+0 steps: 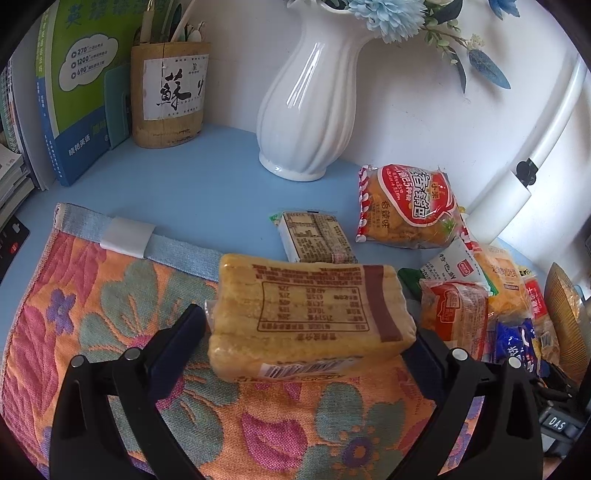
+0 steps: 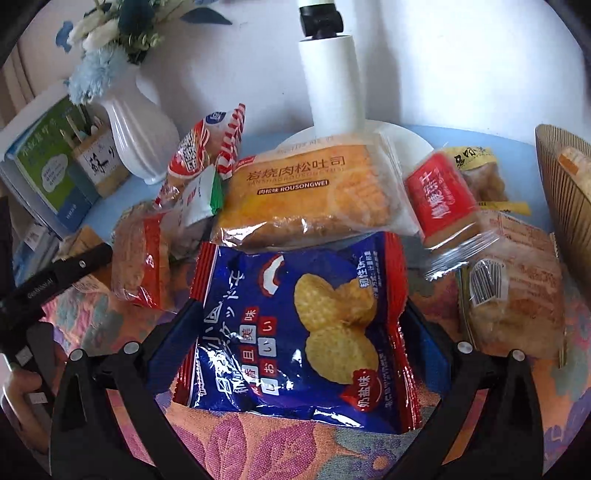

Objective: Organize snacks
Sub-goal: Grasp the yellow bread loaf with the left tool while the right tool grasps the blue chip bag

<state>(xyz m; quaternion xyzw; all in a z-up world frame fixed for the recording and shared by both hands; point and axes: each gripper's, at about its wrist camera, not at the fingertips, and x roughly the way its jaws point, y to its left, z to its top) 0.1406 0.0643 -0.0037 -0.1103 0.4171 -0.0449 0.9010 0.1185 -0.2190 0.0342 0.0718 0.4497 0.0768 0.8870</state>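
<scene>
Two holders: vase with flowers, pen pot.

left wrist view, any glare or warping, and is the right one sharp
Left wrist view: window glare streaks the white vase, and fisheye bends the books at the edge; the bread pack in the left gripper is sharp. Right wrist view: the blue cracker bag between the right gripper fingers is crisp, the red packet slightly soft.

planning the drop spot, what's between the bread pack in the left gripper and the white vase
In the left wrist view, one small snack pack lying label-up on the blue tabletop sits between the bread pack and the white vase; otherwise bare tabletop.
</scene>
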